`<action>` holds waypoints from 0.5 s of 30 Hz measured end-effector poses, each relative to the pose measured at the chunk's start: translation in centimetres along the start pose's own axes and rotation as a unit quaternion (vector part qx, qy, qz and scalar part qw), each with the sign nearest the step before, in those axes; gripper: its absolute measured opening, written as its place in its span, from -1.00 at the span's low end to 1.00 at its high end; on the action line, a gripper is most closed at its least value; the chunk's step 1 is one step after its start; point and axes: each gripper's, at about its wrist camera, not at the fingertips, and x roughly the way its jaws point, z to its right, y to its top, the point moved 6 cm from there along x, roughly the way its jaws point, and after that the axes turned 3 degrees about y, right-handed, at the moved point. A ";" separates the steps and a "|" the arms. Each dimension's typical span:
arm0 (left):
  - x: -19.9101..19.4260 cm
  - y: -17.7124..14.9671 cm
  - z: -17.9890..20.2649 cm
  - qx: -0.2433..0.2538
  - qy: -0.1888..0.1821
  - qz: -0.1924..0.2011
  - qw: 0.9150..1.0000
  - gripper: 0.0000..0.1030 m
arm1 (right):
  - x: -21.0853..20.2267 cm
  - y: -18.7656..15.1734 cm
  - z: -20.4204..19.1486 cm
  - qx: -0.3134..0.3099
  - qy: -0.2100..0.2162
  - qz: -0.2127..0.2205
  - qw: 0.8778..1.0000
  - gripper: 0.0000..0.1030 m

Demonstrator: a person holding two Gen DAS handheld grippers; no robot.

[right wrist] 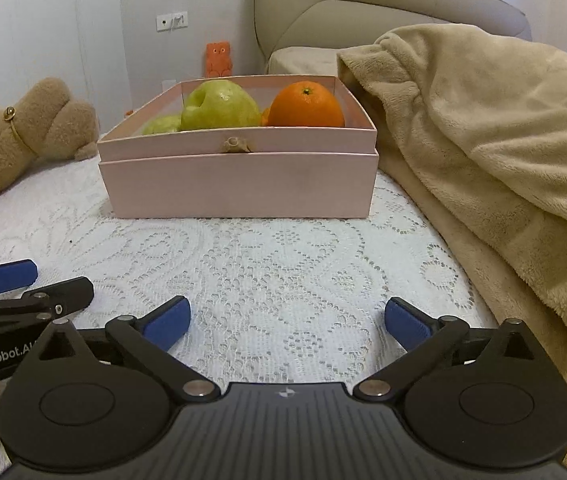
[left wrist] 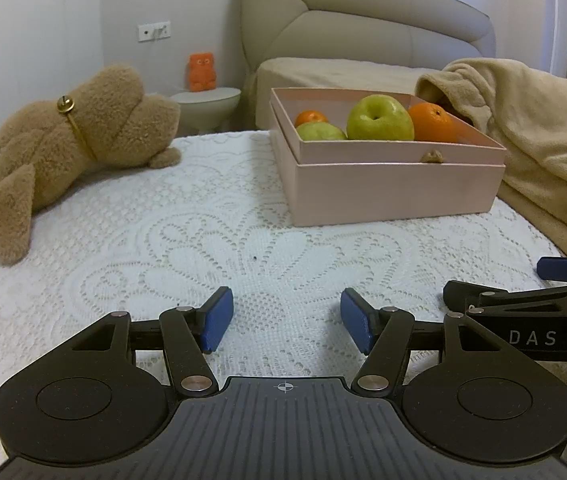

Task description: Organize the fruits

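A pink box (left wrist: 395,188) (right wrist: 239,184) stands on the white lace cover ahead of both grippers. It holds a large green apple (left wrist: 379,118) (right wrist: 219,106), a second green fruit (left wrist: 319,132) (right wrist: 161,125), a large orange (left wrist: 433,122) (right wrist: 307,105) and a smaller orange (left wrist: 310,117) at the back. My left gripper (left wrist: 286,318) is open and empty, low over the cover, well short of the box. My right gripper (right wrist: 287,322) is open and empty beside it, also short of the box.
A brown plush toy (left wrist: 71,144) (right wrist: 23,136) lies at the left. A beige blanket (left wrist: 523,128) (right wrist: 483,152) is heaped against the box's right side. A headboard (left wrist: 363,24), a small round table (left wrist: 207,100) and an orange figure (left wrist: 202,72) stand behind.
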 end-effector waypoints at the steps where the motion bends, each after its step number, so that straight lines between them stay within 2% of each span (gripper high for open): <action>1: 0.0 0.0 0.0 -0.001 -0.001 0.000 1.000 0.29 | 0.0 0.0 0.0 0.000 -0.001 0.001 1.000 1.00; 15: -0.1 0.0 0.0 -0.002 -0.002 0.000 1.000 0.28 | 0.1 0.0 0.0 0.002 0.001 0.001 1.000 1.00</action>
